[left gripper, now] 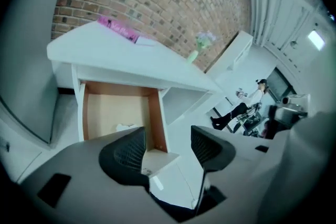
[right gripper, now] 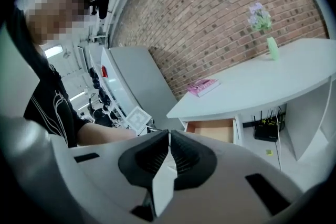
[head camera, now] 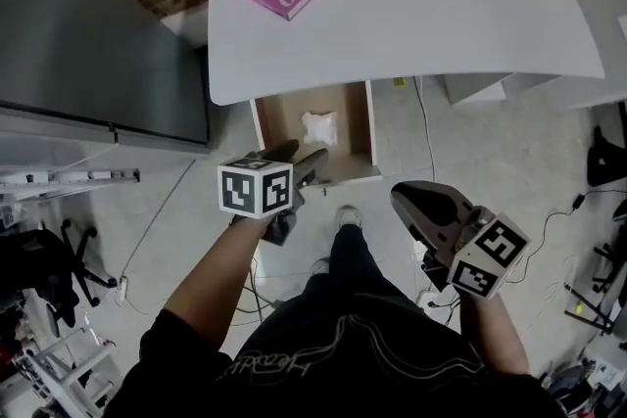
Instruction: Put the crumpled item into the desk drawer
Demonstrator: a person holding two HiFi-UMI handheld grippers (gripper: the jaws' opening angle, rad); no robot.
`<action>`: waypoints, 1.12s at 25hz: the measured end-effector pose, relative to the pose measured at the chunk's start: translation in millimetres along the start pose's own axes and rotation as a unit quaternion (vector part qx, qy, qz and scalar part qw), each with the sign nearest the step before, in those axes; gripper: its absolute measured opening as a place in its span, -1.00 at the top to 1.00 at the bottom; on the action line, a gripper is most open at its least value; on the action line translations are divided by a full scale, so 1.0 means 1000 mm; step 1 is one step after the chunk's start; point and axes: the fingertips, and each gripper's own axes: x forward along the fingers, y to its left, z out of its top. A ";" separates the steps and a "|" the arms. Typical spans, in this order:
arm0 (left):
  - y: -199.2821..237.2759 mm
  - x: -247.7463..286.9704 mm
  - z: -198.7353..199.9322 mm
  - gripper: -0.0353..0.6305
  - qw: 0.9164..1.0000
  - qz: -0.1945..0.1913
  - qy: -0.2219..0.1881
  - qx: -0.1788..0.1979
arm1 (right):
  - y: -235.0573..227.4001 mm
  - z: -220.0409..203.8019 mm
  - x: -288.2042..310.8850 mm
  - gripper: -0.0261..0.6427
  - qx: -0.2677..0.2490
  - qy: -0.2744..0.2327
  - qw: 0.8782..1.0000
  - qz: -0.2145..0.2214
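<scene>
Two grippers sit nearest me: my left gripper (head camera: 300,162), jaws wide apart and empty, hovers at the open desk drawer's (head camera: 371,127) front edge, nearer it than my right gripper (right gripper: 168,147), pinched shut on nothing; just beyond the left jaws, the crumpled white paper (head camera: 319,126) lies alone inside that drawer.

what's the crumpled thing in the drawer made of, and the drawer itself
The crumpled item looks like white paper or tissue: matte, with irregular creases. The drawer seems to be wood or wood-look board: plain matte brown inside, with white edges. Which of the two the pictures leave open.
</scene>
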 end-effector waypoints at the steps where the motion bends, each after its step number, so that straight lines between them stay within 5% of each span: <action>1: -0.017 -0.015 0.004 0.05 1.000 -0.014 -0.011 0.014 | 0.011 0.006 -0.004 0.79 -0.010 -0.005 1.000 0.003; 10: -0.155 -0.152 0.014 0.58 0.986 -0.116 -0.098 0.073 | 0.101 0.031 -0.043 0.79 -0.047 -0.059 0.997 0.019; 17: -0.243 -0.239 0.010 0.80 0.958 -0.200 -0.162 0.129 | 0.170 0.051 -0.080 0.79 -0.087 -0.117 0.989 0.029; 22: -0.274 -0.277 -0.002 0.82 0.945 -0.208 -0.172 0.186 | 0.215 0.063 -0.099 0.79 -0.092 -0.145 0.984 0.052; 28: -0.283 -0.286 -0.016 0.82 0.942 -0.198 -0.177 0.204 | 0.233 0.061 -0.115 0.79 -0.111 -0.155 0.981 0.047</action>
